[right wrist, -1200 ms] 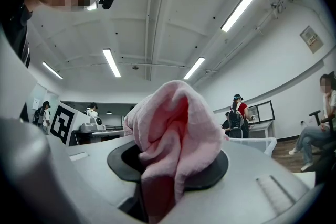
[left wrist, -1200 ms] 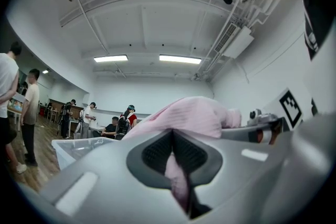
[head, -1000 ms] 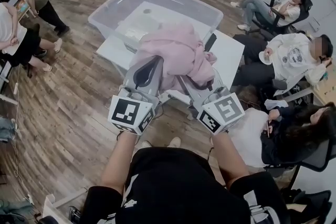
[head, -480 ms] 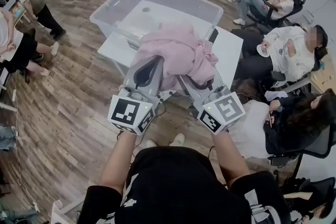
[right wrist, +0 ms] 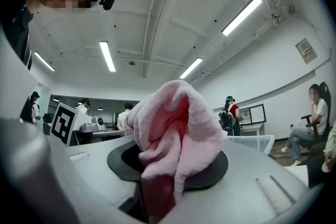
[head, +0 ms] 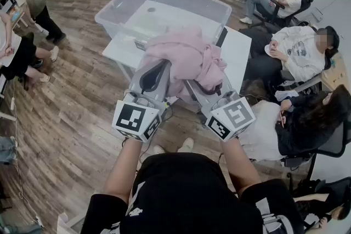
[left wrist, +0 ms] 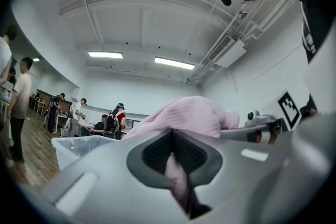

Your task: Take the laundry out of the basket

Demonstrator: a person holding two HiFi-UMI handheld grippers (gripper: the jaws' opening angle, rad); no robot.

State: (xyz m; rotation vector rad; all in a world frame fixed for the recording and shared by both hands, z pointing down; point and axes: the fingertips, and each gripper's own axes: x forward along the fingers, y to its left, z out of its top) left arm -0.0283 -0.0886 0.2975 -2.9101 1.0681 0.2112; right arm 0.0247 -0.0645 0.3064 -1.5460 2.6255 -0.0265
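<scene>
Covering the jaw tips: the pink garment (head: 189,60) drapes over the front ends of both tools in the head view, so their tips cannot be seen there.
Left side: the left gripper (left wrist: 177,178) has its jaws pressed together on a narrow fold of the pink cloth, and the rest of the cloth bulges above them.
Right side: the right gripper (right wrist: 157,186) is clamped on a thick bunch of the same cloth, which fills the gap and blocks much of that view.
Garment's place: held up between the two grippers, out of the clear basket (head: 216,5), in front of its near rim and over the white table (head: 238,57). Its underside is hidden.
Basket contents: pale shapes show through the walls, too faint to name.
Marker cubes: one cube (head: 134,120) sits on the left tool and another (head: 230,118) on the right, both just ahead of the holder's wrists.
Around: seated people (head: 299,52) are close beside the table's right edge, and standing people (head: 27,0) are well apart at far left on the wood floor (head: 71,107).
</scene>
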